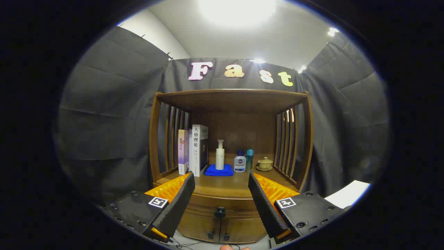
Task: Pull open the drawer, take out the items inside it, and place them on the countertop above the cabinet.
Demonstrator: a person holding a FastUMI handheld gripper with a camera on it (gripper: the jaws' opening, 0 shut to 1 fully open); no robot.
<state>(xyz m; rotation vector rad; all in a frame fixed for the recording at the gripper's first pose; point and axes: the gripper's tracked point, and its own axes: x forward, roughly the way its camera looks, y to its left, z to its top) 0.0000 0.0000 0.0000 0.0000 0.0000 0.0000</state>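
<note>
I am holding my gripper (220, 189) out in front of the wooden cabinet (230, 163), its two fingers standing wide apart and gripping nothing. Between the fingers (178, 205), and well beyond them, the drawer (222, 205) is sitting shut under the countertop (222, 187), its dark knob (220, 211) facing me. Below it, two small cabinet doors (222, 230) are closed. On the countertop, toward the far side, things are standing in a row: on the left, upright books (194, 150); in the middle, a white pump bottle (220, 155) resting on a folded blue cloth (219, 170); to the right of that, a squat blue-capped bottle (239, 161) and a slim teal bottle (249, 159) just beside each other; and farthest right, a small lidded cup (265, 164) on a saucer. Slatted wooden sides are framing the shelf space.
</note>
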